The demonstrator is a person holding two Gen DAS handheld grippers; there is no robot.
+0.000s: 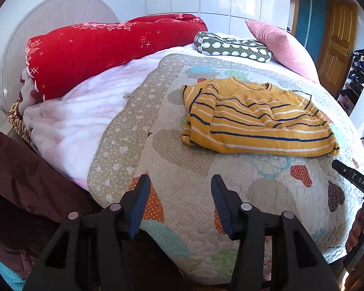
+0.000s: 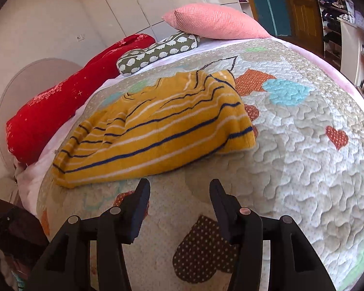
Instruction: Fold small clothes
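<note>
A small yellow sweater (image 1: 254,118) with navy and white stripes lies on the patchwork quilt (image 1: 194,165), its sleeves folded in over the body. In the right wrist view the sweater (image 2: 157,126) lies just beyond the fingers. My left gripper (image 1: 180,181) is open and empty, hovering over the quilt short of the sweater's near hem. My right gripper (image 2: 179,186) is open and empty, close to the sweater's hem. The right gripper's black body also shows at the right edge of the left wrist view (image 1: 351,177).
A red rolled duvet (image 1: 104,51), a green patterned pillow (image 1: 233,46) and a pink pillow (image 1: 284,46) lie at the far side of the bed. A white fluffy blanket (image 1: 80,114) lies on the left. A wooden door (image 1: 335,46) and cluttered shelves (image 1: 361,72) stand on the right.
</note>
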